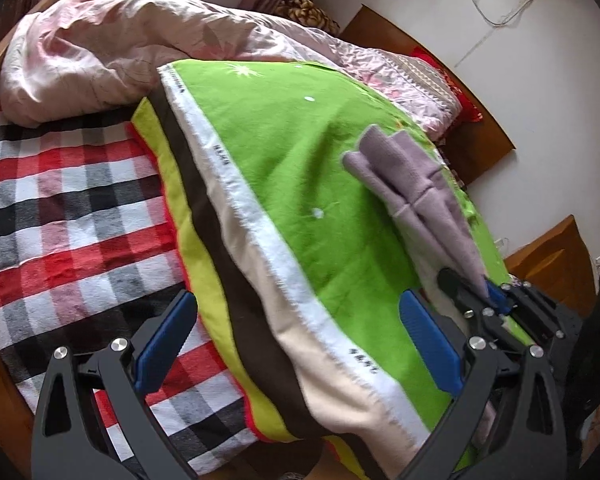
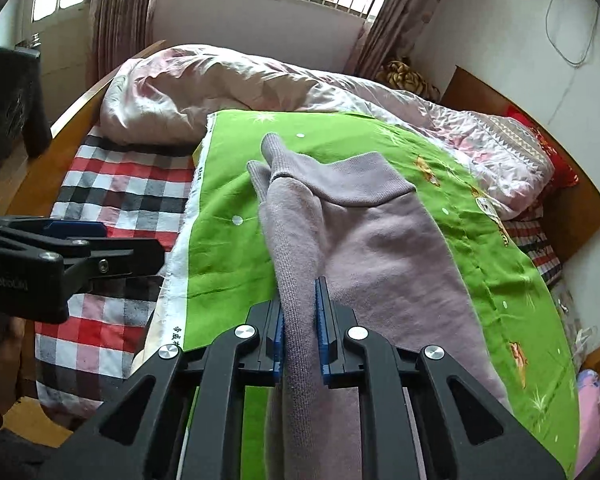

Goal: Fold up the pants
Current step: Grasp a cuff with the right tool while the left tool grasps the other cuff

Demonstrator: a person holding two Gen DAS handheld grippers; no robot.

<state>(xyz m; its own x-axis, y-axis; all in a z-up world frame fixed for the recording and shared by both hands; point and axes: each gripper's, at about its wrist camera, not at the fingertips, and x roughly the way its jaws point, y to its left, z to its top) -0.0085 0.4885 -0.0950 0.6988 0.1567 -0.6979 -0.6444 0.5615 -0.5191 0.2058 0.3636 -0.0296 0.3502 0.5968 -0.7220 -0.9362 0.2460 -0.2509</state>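
We see the right gripper (image 2: 300, 328) clamped narrow on a ribbed edge of the lilac pants (image 2: 364, 248), which lie w/ cuffs pointing away on the green blanket (image 2: 228, 280). The left gripper (image 1: 296, 344) is spread wide, holding nothing, over the blanket's edge. Beyond: plaid sheet (image 1: 68, 208) on the bed, pink duvet (image 1: 100, 44) bunched near the far side.

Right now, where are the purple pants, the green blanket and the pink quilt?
purple pants (image 2: 384, 248): right wrist view, broad flat middle.
green blanket (image 1: 300, 152): left wrist view, bare top.
pink quilt (image 2: 188, 92): right wrist view, crumpled heap.
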